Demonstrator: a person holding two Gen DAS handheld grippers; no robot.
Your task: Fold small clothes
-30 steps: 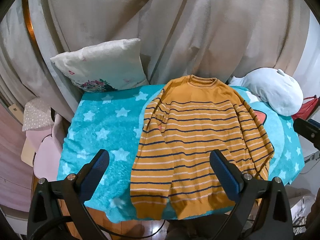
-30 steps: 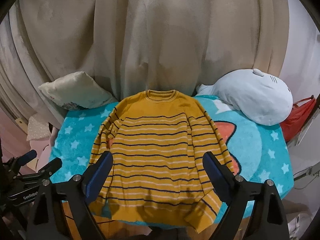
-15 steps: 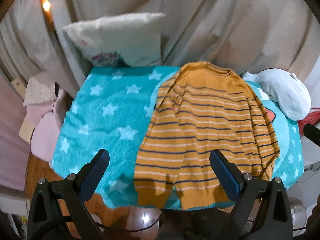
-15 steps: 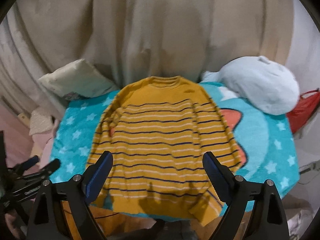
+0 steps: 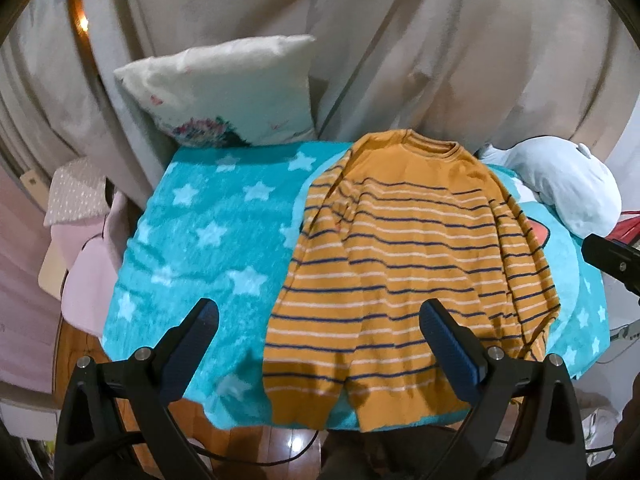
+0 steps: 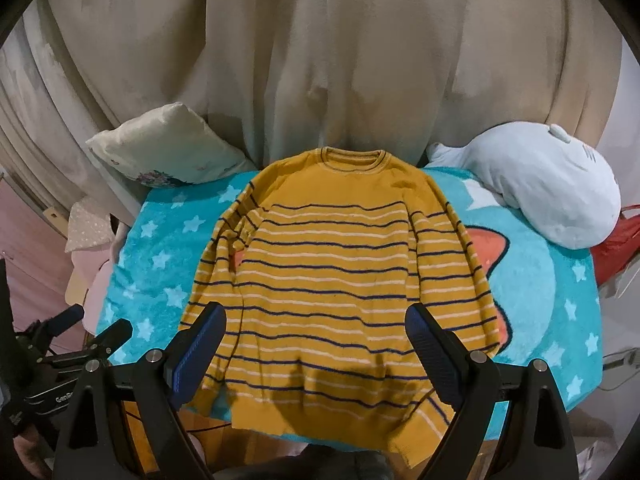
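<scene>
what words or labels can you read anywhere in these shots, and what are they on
"GenRo": white lettering on the black body of the left tongs, seen at the left edge of the right wrist view; the word runs on behind the right tongs, so the rest is hidden.
The floral print on the pillow is blurred; no letters can be made out.
No text shows on the striped sweater or the star blanket.

A blue star blanket (image 6: 540, 288) covers the tabletop. On it lie a striped sweater (image 6: 332, 280), a pillow (image 6: 164, 152) and a white plush toy (image 6: 548, 192).

Left gripper (image 5: 318, 330) and right gripper (image 6: 316, 334), jaws wide apart, empty.
</scene>
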